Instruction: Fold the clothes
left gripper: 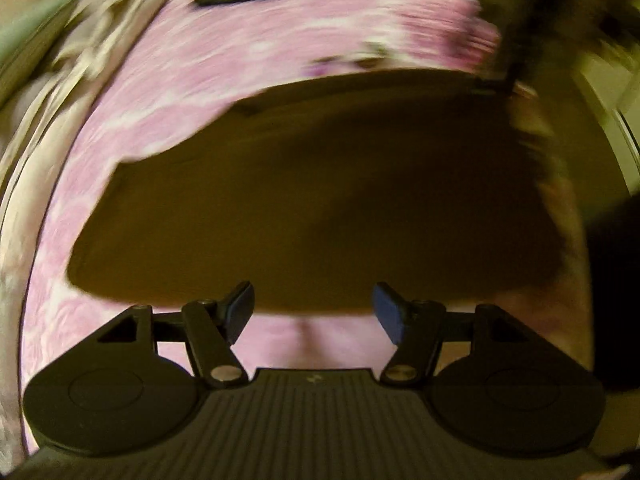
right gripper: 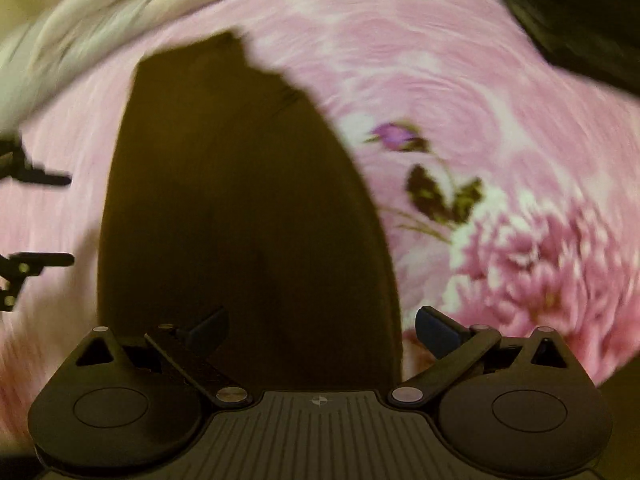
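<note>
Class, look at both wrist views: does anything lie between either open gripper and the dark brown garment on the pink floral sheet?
Nothing visible does. The dark brown garment lies flat on the pink floral sheet, directly ahead of the left gripper and right gripper, both with jaws open and empty. Motion blur hides fine detail.

We find no text, label, brand or number to read in either view. The only sign is a small round cross mark on the ribbed body behind the right tongs [right gripper: 322, 330], at the top middle of the ribs. A like mark sits on the body behind the left tongs [left gripper: 313, 306], too faint and small for us to make out.
</note>
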